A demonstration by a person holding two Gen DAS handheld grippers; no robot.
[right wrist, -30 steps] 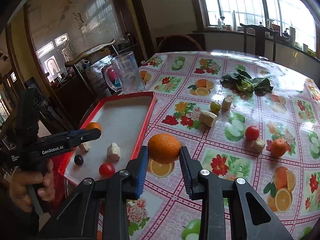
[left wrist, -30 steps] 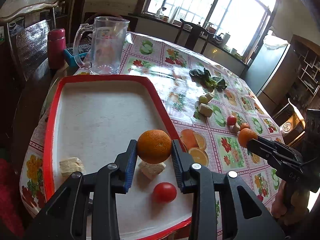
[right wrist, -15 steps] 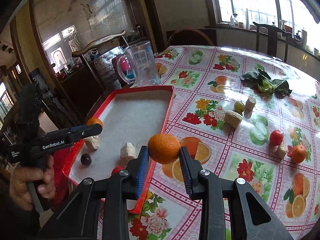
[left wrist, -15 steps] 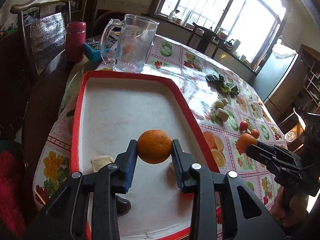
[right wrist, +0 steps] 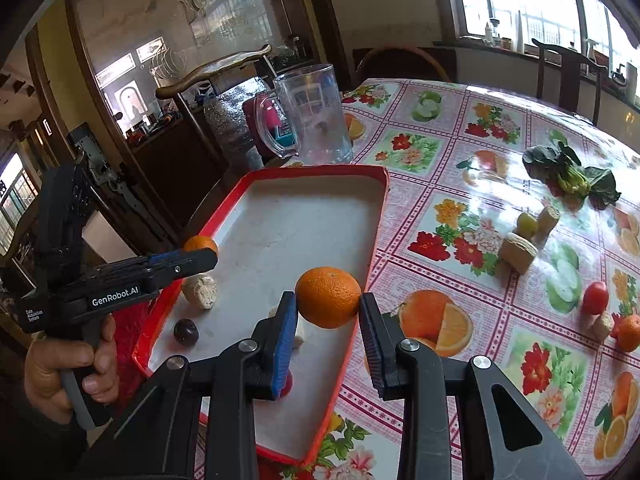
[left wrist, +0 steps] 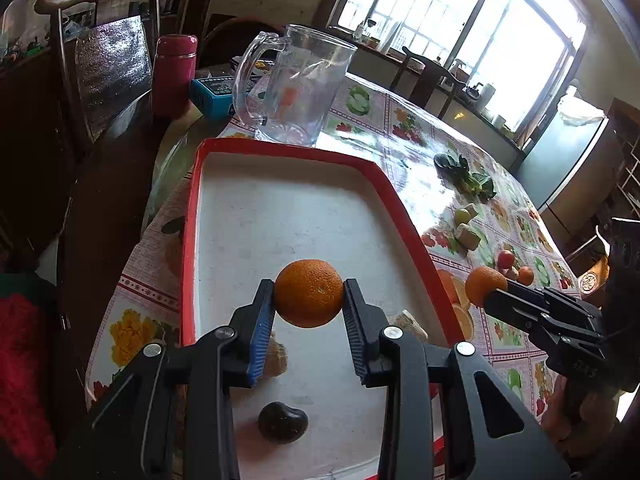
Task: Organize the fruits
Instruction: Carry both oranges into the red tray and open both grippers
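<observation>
Oranges — one pinched in each claw (left wrist: 308,293) (right wrist: 328,297) — now farther over the red tray (right wrist: 362,276)

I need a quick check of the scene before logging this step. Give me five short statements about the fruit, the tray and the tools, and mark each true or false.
1. Each tool holds an orange. True: the left tool grips the left orange, the right tool the right orange.
2. The tray has a blue rim. False: it is red.
3. A dark plum lies in the tray. True.
4. The glass pitcher stands inside the tray. False: it stands on the tablecloth beyond the tray.
5. Leafy greens lie in the tray. False: they lie on the tablecloth.
</observation>
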